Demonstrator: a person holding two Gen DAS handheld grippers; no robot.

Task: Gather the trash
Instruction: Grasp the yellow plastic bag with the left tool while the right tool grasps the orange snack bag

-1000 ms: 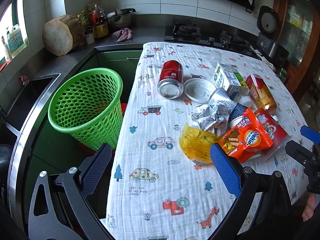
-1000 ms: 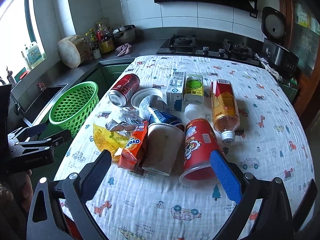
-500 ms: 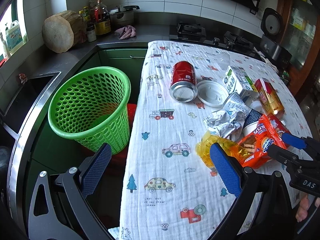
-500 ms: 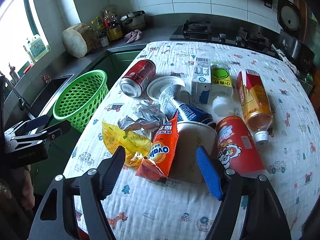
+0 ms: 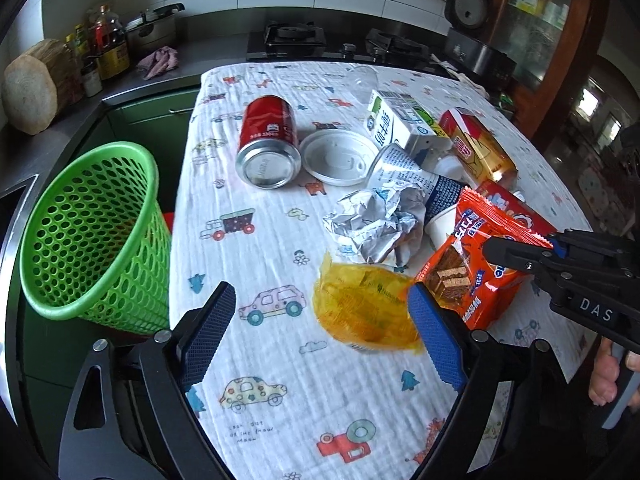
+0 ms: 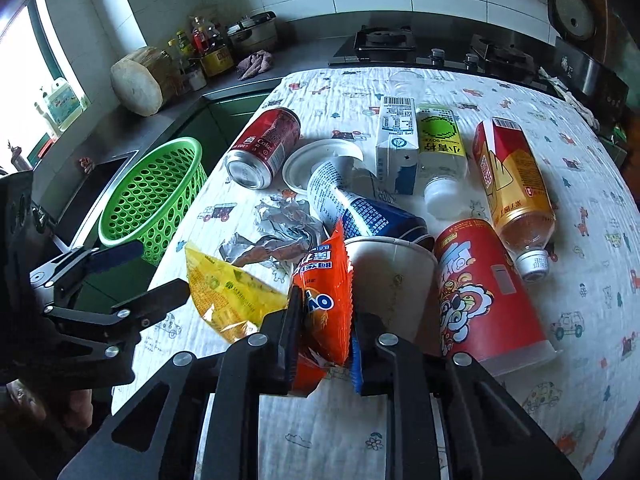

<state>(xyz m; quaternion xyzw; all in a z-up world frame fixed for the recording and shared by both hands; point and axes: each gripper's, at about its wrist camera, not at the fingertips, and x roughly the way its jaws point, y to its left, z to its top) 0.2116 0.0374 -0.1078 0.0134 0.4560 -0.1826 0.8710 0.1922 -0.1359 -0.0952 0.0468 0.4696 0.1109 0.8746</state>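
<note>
In the left wrist view, the left gripper (image 5: 320, 330) hangs with its jaws wide apart over the table (image 5: 280, 400), above a yellow wrapper (image 5: 360, 312) that lies just beside the orange Ovaltine snack packet (image 5: 476, 264). A green basket (image 5: 92, 232) stands well left of the packet.

In the right wrist view, the right gripper (image 6: 324, 340) is clamped on the orange Ovaltine snack packet (image 6: 324, 300), which touches a white paper cup (image 6: 394, 280).

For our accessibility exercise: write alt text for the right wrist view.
The right gripper is shut on an orange snack packet at the near edge of a littered table, among cups, cartons and a can; a green basket stands beyond its left edge.
</note>
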